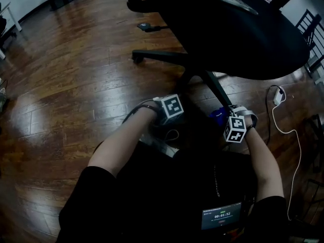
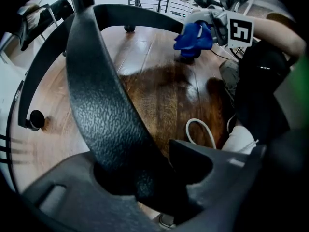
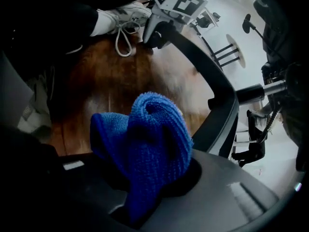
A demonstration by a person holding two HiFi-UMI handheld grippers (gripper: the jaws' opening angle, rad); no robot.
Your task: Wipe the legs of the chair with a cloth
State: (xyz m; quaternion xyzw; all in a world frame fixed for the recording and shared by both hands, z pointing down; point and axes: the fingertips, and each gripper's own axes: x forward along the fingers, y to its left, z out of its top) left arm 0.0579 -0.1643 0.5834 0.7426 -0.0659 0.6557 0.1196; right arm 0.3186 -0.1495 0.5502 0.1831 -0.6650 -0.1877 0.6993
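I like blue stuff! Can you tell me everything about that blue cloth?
The blue cloth is a fluffy, looped fabric, like microfibre, bunched into soft folds rather than spread flat. The right gripper pinches its lower part between its jaws, so the bunch sticks out past the tips. It is low over the brown wooden floor, close beside a black chair leg; whether it touches the leg can't be told.

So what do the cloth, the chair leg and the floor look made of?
The cloth looks like blue microfibre or terry: fuzzy looped pile. The chair leg is probably moulded black plastic: pebbled matte skin. The floor seems glossy dark wood or laminate: plank seams, grain, reflections.
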